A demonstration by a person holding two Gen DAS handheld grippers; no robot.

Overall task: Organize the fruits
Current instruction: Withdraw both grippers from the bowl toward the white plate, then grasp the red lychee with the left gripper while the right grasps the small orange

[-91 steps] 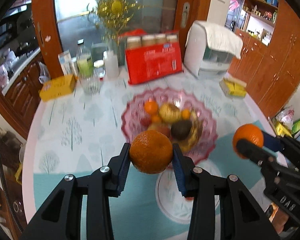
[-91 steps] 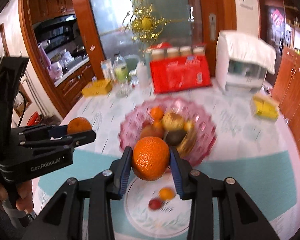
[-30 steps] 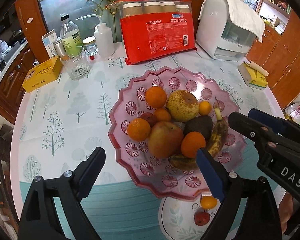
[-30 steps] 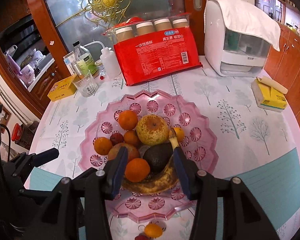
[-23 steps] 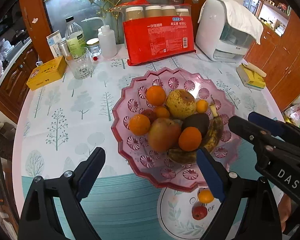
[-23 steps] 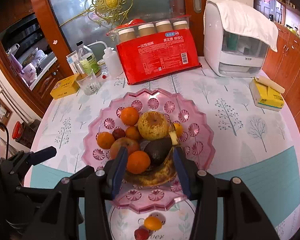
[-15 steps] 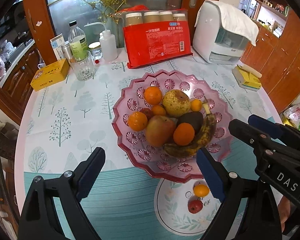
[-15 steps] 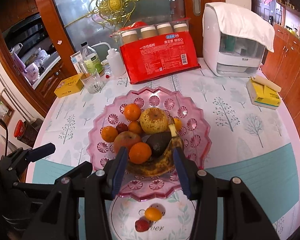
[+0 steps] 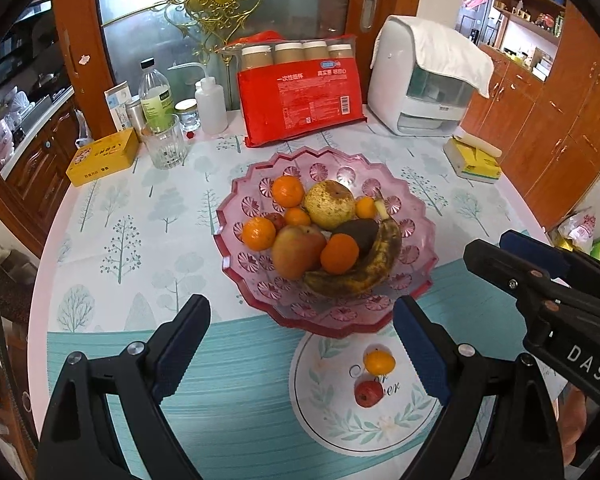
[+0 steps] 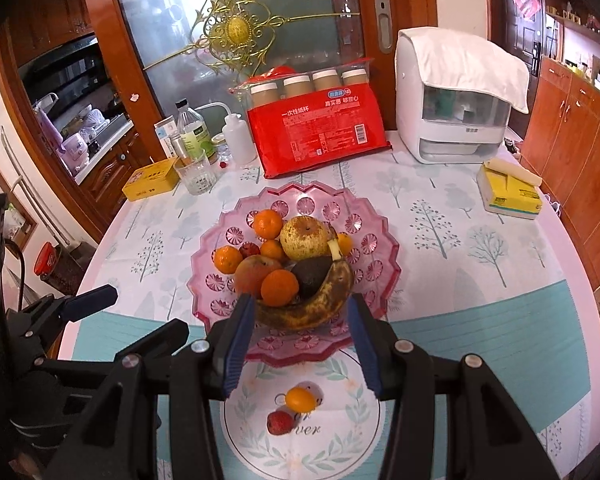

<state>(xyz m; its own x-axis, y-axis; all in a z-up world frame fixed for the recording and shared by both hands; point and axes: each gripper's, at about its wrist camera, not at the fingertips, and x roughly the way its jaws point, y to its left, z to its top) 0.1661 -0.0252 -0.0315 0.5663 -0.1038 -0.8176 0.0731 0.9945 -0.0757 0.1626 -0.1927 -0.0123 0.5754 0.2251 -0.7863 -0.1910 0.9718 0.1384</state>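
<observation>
Grippers, left (image 9: 302, 342) and right (image 10: 302, 336), are apart, empty; I centre one over plate (image 10: 340, 452) kumquat (image 10: 300, 399) before closing gently.

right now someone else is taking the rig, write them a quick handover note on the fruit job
Left gripper: open, empty, above the table's near edge.
Right gripper: open, empty, just short of the bowl.
Pink glass fruit bowl at table centre: oranges, pear, apple, avocado and banana piled in it.
Still out: a small orange fruit and a small red fruit on the round white mat in front of the bowl.
Left: probably move those two into the bowl, one per gripper.
</observation>
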